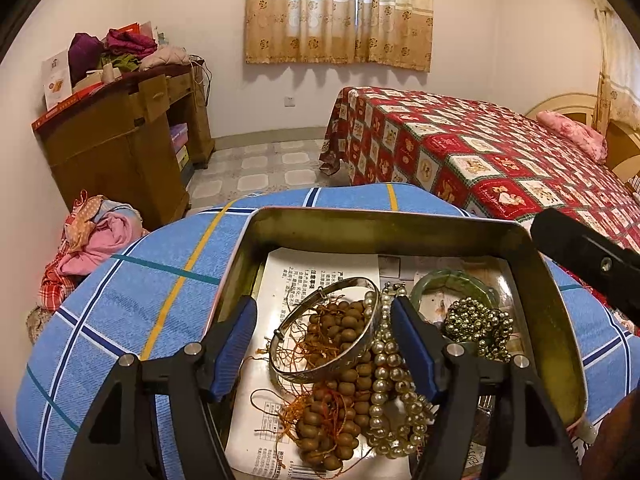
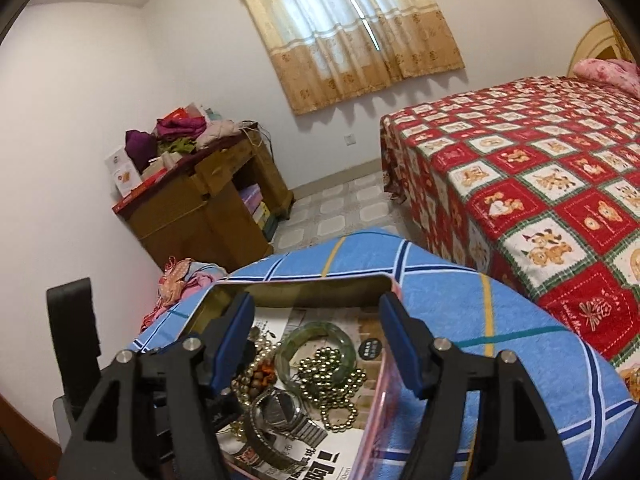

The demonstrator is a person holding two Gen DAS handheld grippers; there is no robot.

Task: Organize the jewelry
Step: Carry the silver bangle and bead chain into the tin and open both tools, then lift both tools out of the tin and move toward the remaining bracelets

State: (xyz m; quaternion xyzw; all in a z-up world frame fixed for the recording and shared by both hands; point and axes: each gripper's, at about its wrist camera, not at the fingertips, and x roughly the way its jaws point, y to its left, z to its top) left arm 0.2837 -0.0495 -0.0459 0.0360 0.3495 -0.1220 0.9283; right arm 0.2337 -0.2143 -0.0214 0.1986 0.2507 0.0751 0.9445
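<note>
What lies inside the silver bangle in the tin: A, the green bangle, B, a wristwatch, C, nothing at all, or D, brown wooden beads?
D: in the left wrist view the silver bangle rings a clump of brown wooden beads on orange cord, in the tin.

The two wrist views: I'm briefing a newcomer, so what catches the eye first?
The metal tin on the blue plaid cloth, heaped with jewelry: a silver bangle over brown beads and a green bangle at its right. Behind, the red patchwork bed.
</note>
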